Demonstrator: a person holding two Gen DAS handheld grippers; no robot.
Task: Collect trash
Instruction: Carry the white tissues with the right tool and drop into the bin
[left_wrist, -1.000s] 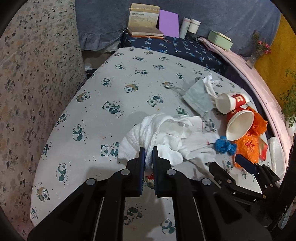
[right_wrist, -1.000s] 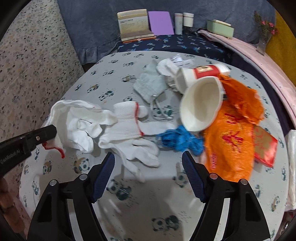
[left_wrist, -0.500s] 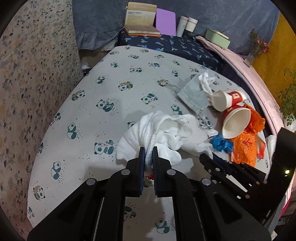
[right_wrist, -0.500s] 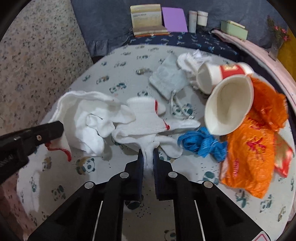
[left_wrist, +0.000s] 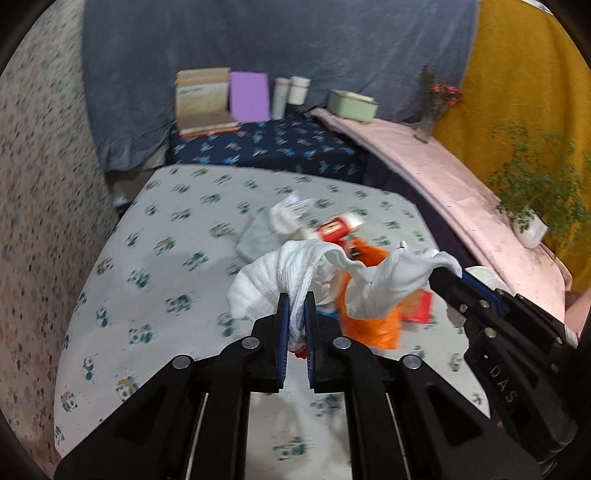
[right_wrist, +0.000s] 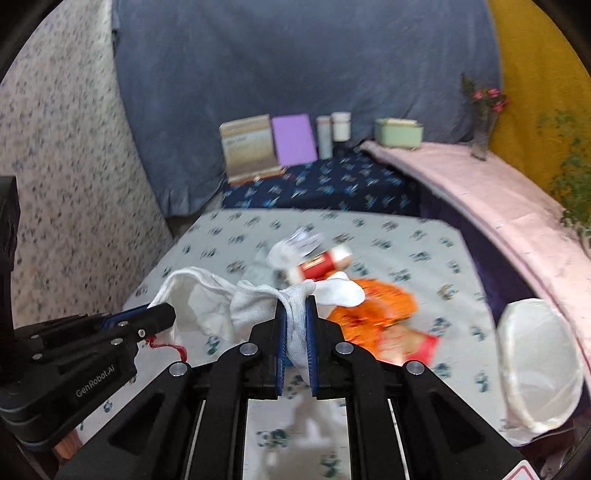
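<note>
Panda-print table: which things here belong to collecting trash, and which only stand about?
Job: left gripper and right gripper, each shut on a white glove; paper cup; orange bag.

Standing about: purple book, green box, potted plant.

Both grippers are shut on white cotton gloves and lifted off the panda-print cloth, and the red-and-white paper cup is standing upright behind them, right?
Not quite. The left gripper and right gripper are shut on white cotton gloves above the panda-print cloth, but the red-and-white paper cup lies on its side, as the right wrist view shows.
</note>
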